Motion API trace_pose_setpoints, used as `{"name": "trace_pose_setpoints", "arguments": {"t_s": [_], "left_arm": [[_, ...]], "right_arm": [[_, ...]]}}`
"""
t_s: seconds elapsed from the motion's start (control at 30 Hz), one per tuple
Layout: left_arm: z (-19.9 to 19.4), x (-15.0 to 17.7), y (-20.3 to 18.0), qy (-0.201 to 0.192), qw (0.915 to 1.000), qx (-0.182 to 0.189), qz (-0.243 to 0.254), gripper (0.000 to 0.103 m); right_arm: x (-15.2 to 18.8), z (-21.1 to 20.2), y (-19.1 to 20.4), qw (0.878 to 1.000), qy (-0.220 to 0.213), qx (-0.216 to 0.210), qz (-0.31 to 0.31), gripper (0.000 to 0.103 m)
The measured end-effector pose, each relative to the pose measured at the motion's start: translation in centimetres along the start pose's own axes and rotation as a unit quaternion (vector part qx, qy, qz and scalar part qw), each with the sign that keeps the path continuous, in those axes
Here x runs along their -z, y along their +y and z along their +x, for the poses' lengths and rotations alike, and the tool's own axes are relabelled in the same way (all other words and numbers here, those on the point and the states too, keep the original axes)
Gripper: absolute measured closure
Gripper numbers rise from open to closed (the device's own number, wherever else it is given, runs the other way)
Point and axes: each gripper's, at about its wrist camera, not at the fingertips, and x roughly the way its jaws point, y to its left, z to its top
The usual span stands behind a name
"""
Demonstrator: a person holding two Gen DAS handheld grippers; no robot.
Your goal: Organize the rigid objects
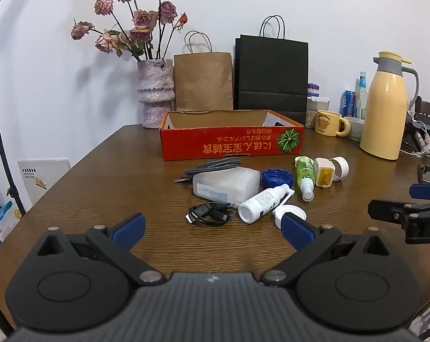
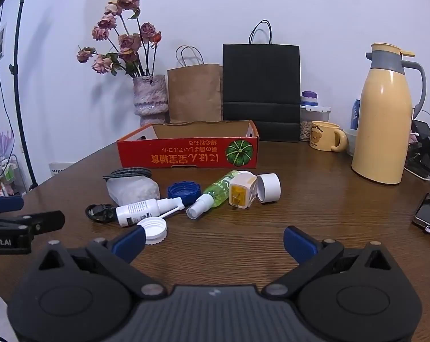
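Note:
An open red cardboard box stands at mid-table. In front of it lie a white spray bottle, a green spray bottle, a yellow-and-cream charger, a white cylinder cap, a blue lid, a white lid, a translucent plastic container, a braided cable and a coiled black cable. My left gripper and right gripper hover open and empty before the pile.
A vase of dried roses, a brown paper bag and a black paper bag line the back wall. A yellow thermos, bear mug and phone sit on the right. Bare wood table lies near me.

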Motion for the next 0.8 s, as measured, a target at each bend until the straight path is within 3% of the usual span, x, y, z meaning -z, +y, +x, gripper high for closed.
{"name": "trace_pose_setpoints", "arguments": {"t_s": [0.8], "left_arm": [[0.29, -0.16, 0.00, 0.002, 1.0000, -0.001, -0.004, 0.000]], "right_arm": [[-0.16, 0.32, 0.22, 1.000, -0.001, -0.001, 0.001, 0.000]]}}
